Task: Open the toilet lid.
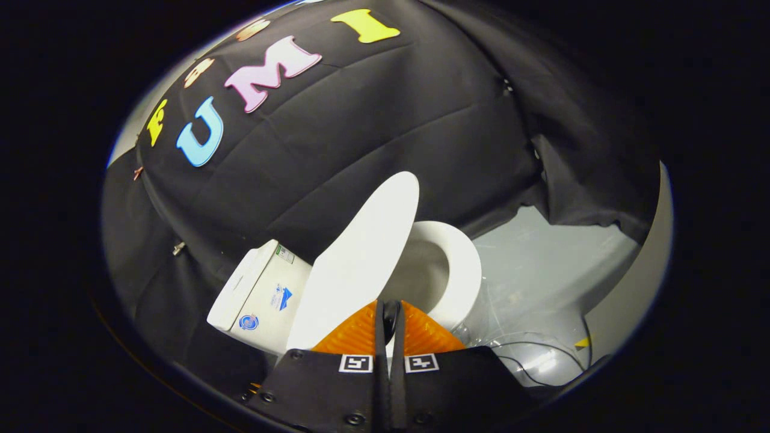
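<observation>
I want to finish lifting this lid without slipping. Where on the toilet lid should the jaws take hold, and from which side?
Grip the toilet lid on its thin free rim, just ahead of the gripper, coming from the bowl side. The lid stands raised and tilted, so its edge is exposed there. The jaws look nearly closed, with nothing clearly pinched.

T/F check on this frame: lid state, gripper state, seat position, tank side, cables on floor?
1. The white oval toilet lid is raised off the bowl. True.
2. The gripper is wide open. False: its fingers sit nearly together, only a thin gap between them.
3. The white ring-shaped toilet seat is lifted with the lid. False: it lies down on the bowl.
4. The white boxy cistern stands behind the lid. True.
5. Thin dark cables lie on the pale floor. True.
</observation>
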{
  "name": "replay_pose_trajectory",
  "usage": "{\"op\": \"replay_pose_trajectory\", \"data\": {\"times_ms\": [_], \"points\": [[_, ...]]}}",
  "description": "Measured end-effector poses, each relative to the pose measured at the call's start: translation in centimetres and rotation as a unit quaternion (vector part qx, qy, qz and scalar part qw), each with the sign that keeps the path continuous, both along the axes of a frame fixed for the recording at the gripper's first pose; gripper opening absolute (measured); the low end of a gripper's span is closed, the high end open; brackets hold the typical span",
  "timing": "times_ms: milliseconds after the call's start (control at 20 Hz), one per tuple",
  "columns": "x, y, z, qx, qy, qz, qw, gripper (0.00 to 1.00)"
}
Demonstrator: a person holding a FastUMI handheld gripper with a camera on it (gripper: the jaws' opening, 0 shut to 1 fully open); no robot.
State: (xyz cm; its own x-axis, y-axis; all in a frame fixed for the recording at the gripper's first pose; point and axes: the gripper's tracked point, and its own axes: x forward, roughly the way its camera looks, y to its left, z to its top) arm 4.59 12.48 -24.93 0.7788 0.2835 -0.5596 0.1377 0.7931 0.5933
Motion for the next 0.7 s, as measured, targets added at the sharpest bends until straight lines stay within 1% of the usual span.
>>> {"op": "replay_pose_trajectory", "data": {"times_ms": [200,350,550,700], "points": [[0.6,1.3,3.3,-0.028,-0.028,0.017,0.999,0.05],[1.3,2.1,5.4,-0.063,-0.048,0.029,0.996,0.05],[2.2,3.8,8.4,-0.126,-0.087,0.052,0.987,0.05],[2.8,5.3,10.8,-0.158,-0.115,0.066,0.979,0.05]]}}
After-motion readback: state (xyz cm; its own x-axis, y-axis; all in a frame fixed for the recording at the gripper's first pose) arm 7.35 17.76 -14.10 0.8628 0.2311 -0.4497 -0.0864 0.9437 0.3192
